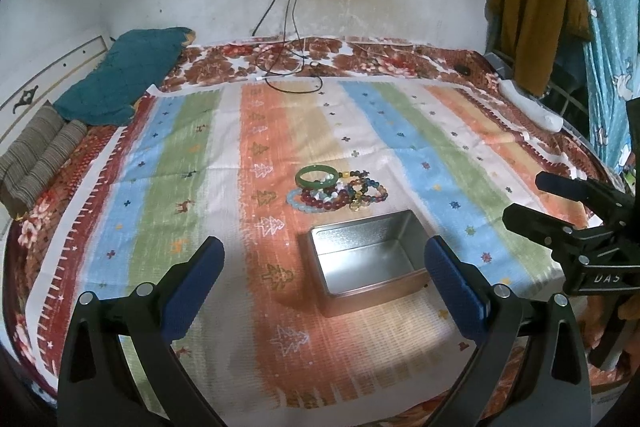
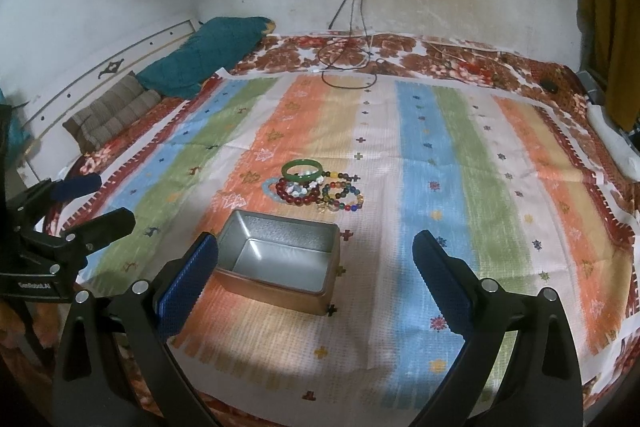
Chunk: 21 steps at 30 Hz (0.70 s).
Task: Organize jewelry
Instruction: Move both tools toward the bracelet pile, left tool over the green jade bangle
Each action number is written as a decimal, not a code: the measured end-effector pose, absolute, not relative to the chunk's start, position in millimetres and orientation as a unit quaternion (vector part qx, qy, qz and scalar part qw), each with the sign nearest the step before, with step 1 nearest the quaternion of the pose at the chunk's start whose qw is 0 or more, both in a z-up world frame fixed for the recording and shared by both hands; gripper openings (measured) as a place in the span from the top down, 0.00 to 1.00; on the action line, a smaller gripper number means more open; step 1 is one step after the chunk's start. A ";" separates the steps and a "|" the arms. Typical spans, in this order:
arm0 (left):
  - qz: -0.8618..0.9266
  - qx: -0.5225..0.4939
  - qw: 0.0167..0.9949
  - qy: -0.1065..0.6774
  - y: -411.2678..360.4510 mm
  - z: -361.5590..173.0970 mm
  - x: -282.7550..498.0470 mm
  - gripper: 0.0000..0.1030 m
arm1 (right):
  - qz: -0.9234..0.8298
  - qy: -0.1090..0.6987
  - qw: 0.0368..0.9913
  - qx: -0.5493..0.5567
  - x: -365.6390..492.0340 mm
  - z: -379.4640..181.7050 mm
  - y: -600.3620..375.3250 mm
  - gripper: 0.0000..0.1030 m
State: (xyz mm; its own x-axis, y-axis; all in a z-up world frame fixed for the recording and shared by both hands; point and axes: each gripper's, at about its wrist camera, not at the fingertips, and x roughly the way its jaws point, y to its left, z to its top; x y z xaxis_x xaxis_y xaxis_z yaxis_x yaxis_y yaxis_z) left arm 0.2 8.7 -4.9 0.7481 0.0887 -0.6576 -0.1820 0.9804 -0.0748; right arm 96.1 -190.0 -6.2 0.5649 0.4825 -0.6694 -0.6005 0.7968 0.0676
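Note:
A pile of bracelets (image 1: 338, 191) lies on the striped cloth: a green bangle (image 1: 317, 176), dark red beads, pale blue beads and multicoloured beads. It also shows in the right wrist view (image 2: 320, 189). An open, empty metal tin (image 1: 366, 259) sits just in front of the pile, also in the right wrist view (image 2: 280, 261). My left gripper (image 1: 324, 281) is open and empty, above the cloth near the tin. My right gripper (image 2: 316, 277) is open and empty, to the right of the tin; it shows in the left wrist view (image 1: 532, 203).
The striped cloth (image 1: 200, 187) covers a bed with a floral blanket. A teal pillow (image 1: 124, 75) and a folded striped blanket (image 1: 36, 155) lie at the left. Charger cables (image 1: 288, 67) trail from a wall socket. Clothes (image 1: 536, 11) hang at the right.

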 end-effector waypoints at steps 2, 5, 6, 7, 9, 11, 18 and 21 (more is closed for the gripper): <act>0.076 -0.069 0.931 0.351 10.2 -5.2 2.5 0.05 | 0.305 0.352 0.881 -0.084 97.7 -6.8 -189.2 0.04; 0.089 -0.072 0.924 0.364 15.1 -8.9 11.6 0.05 | 0.302 0.359 0.879 -0.085 101.4 -8.7 -186.4 0.04; 0.094 -0.073 0.922 0.368 16.8 -9.7 15.2 0.05 | 0.301 0.364 0.877 -0.087 103.8 -10.5 -184.6 0.04; 0.098 -0.074 0.919 0.374 19.5 -10.5 19.6 0.05 | 0.301 0.366 0.876 -0.086 105.7 -11.2 -184.5 0.04; 0.101 -0.079 0.915 0.383 23.0 -12.3 25.9 0.05 | 0.299 0.370 0.875 -0.086 109.6 -11.9 -183.6 0.04; 0.104 -0.083 0.910 0.392 27.1 -14.5 32.4 0.05 | 0.299 0.376 0.873 -0.086 116.0 -13.1 -181.2 0.04; 0.113 -0.068 0.906 0.402 30.9 -15.2 54.1 0.05 | 0.295 0.393 0.865 -0.103 134.5 -18.2 -169.9 0.04; 0.121 -0.066 0.902 0.409 33.7 -16.0 65.0 0.05 | 0.291 0.394 0.865 -0.106 142.7 -18.6 -166.3 0.04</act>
